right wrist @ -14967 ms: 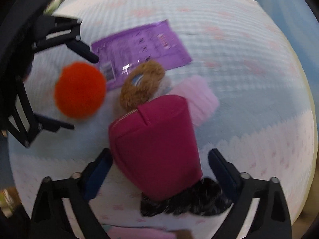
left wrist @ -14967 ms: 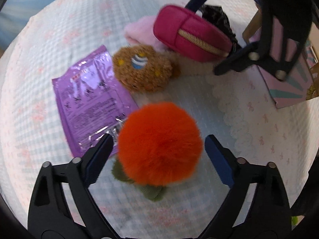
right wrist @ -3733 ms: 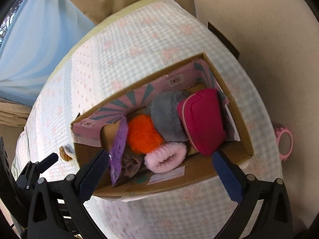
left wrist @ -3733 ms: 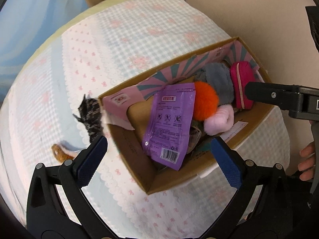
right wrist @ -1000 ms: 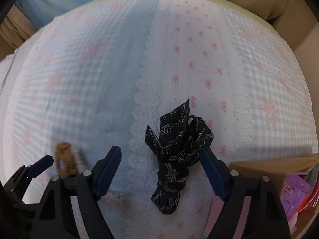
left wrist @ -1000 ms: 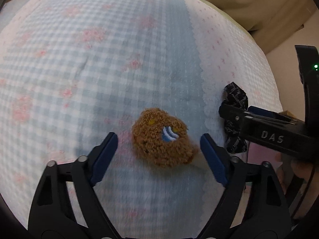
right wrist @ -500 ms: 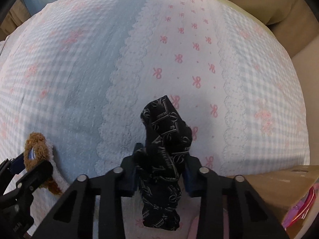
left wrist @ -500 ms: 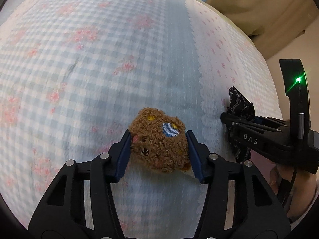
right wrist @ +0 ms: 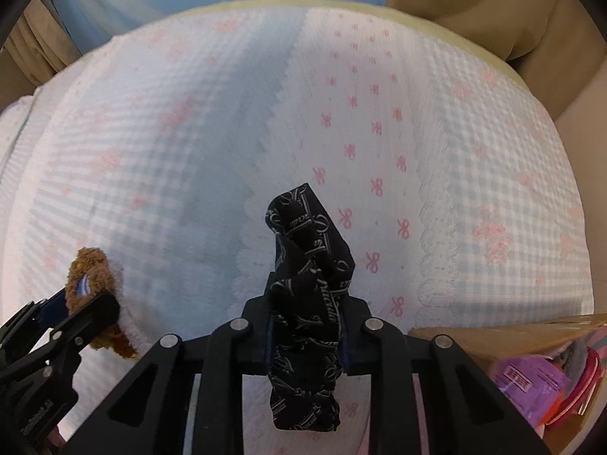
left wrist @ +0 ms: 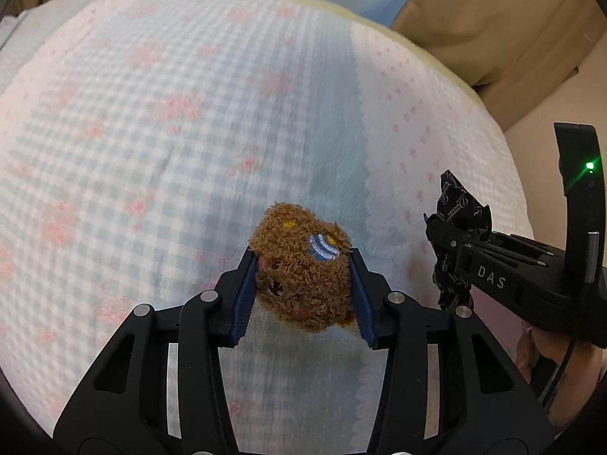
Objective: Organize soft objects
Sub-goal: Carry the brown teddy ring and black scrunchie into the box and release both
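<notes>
Brown plush toy [left wrist: 301, 271], curly-furred with a small blue-and-white striped patch on its top, sits pinched between the 2 blue pads of the left gripper [left wrist: 301, 276], which press into its sides; whether it touches the quilt under it cannot be told. In the right wrist view the same toy [right wrist: 91, 271] shows near the left edge of the bed, with the left gripper [right wrist: 81, 305] clamped across it. The right gripper [right wrist: 305, 326] is closed on a black printed cloth [right wrist: 307, 295], a crumpled strip with white script lettering that rises in a peak above the pads and hangs down below them. From the left wrist view that cloth [left wrist: 461, 212] stands beside the toy, toward the right edge of the bed, bunched at the tip of the right gripper [left wrist: 442, 233]. Both things are over a bedspread [right wrist: 379, 94] of pale blue-and-white gingham with pink bows and scalloped lace seams. At the lower right corner of the right wrist view a cardboard box [right wrist: 504, 326] rests on the bed, with a purple packet [right wrist: 527, 381] inside it.
</notes>
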